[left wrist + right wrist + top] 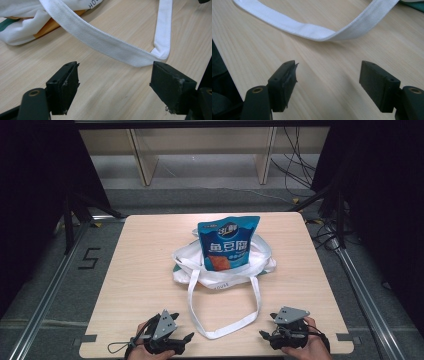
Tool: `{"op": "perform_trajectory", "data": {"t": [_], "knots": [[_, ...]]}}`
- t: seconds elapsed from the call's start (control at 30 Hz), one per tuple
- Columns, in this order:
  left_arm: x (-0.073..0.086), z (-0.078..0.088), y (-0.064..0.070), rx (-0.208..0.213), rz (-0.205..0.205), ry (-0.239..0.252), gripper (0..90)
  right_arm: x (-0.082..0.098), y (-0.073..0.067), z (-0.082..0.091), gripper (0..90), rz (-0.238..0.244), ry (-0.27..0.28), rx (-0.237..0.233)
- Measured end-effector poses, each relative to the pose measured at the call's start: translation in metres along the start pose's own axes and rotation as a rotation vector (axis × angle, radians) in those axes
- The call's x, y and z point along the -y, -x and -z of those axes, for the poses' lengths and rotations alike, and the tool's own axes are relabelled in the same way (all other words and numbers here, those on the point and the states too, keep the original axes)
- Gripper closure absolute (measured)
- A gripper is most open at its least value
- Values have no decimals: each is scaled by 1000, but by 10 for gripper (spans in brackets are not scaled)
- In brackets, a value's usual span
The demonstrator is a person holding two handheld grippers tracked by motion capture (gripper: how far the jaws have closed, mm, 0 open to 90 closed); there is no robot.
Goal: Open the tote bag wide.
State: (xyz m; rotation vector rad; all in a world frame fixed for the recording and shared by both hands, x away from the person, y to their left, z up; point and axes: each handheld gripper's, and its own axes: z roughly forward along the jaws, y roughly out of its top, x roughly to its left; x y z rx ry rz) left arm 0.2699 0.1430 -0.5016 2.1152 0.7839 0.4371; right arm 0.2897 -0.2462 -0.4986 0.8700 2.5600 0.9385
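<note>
High view: my left claw (184, 338) at 7 o'clock and right claw (265, 335) at 5 gape empty on the desk (140, 285); handle loop (222, 332) between; snack pouch (228, 243) stands in the tote bag (225, 270) at 12, apparently packed; lifting remains.

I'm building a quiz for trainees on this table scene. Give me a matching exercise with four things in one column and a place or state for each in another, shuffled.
Things:
1. snack pouch
2. white tote bag
3. bag strap
4. left gripper

Places or states:
A. jaws open, nothing between them
B. crumpled at the table's middle
C. stands in the bag, blue
D. lies in a loop toward the near edge

Pairs: 1-C, 2-B, 3-D, 4-A
</note>
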Motion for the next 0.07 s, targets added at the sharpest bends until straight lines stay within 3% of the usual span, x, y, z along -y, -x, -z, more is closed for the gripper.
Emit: {"op": "perform_trajectory", "data": {"t": [0.03,0.07], "knots": [[0,0,0,11,0,-3,218,0,0,0,307,-2,-1,0],[0,-1,-1,-6,-11,-15,215,0,0,0,307,-6,-2,-2]]}}
